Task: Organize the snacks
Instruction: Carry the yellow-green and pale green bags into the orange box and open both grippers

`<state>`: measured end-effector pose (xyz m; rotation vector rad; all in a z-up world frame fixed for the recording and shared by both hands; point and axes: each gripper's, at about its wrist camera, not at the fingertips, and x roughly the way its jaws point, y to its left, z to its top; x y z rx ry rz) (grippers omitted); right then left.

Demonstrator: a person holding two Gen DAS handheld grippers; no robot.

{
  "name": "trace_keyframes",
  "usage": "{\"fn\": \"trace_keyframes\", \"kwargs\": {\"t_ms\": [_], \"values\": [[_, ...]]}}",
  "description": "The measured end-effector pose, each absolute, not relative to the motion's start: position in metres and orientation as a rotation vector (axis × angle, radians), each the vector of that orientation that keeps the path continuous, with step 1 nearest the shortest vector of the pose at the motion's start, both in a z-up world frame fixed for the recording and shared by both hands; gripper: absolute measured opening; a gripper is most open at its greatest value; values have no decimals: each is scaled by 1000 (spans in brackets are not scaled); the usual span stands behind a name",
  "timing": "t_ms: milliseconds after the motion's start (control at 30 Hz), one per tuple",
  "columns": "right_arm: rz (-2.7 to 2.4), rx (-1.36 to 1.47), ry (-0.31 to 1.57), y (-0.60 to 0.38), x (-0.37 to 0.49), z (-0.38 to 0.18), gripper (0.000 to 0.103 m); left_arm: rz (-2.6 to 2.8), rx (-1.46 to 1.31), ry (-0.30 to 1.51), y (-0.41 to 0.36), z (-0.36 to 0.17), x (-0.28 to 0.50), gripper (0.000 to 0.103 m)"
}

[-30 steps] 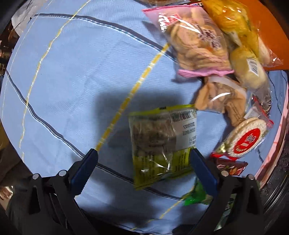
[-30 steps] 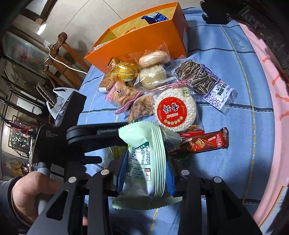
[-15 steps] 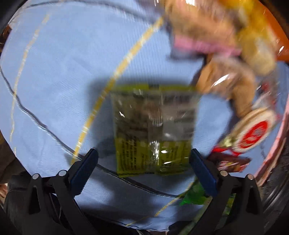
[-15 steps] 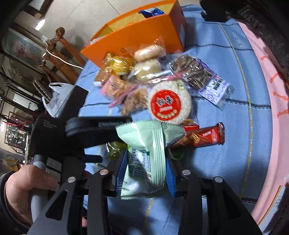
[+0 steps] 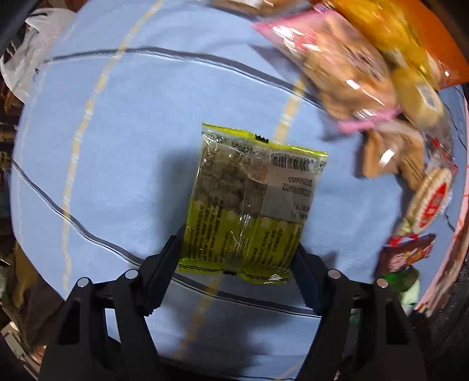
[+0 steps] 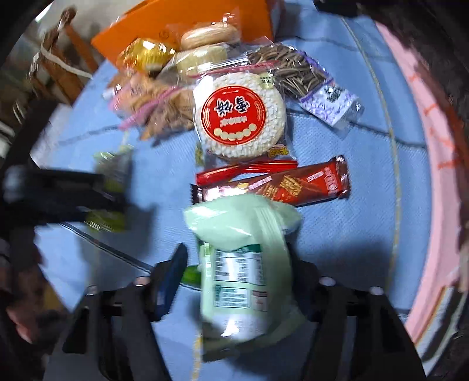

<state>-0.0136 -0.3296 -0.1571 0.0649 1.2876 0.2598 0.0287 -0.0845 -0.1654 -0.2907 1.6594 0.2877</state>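
My left hand-held gripper [image 5: 237,258] points straight down at the blue striped cloth [image 5: 123,140] on the bench, and its jaws have just been closing around the yellow-green snack packet [image 5: 249,205]. The packet's lower end sits between the two fingers, which reach both of its side edges, so I take it as pinched there. The packet lies flat on the cloth with its printed back facing up.

My right hand-held gripper [image 6: 237,269] has just been opening; the pale green snack bag [image 6: 243,263] stands between the spread fingers. The left blue pad [image 6: 173,269] is clear of the bag. The right one is hidden behind it, so I cannot tell whether it touches.

Just past the green bag lies a red-brown wafer bar [image 6: 281,184], touching the bag's top edge. Beyond it rests a round rice cracker with a red label [image 6: 239,114]. To its right is a bag of sunflower seeds [image 6: 296,70], to its left pink-edged biscuit bags [image 6: 146,99]. Farthest stand wrapped buns [image 6: 205,44] and the orange box [image 6: 187,17].
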Motion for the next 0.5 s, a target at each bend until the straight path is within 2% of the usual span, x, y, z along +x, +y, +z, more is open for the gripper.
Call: {"fn": "trace_keyframes", "kwargs": {"t_ms": [67, 133, 333, 500], "values": [[268, 85, 1281, -331, -14, -154, 46, 286, -300, 1652, -72, -164, 26, 71], [277, 124, 1264, -334, -14, -145, 44, 273, -305, 1637, -61, -159, 24, 71], [370, 303, 1130, -344, -12, -88, 44, 211, -325, 1509, -28, -117, 11, 71], [397, 326, 1029, -334, 15, -46, 44, 180, -275, 1391, -10, -65, 11, 71]]}}
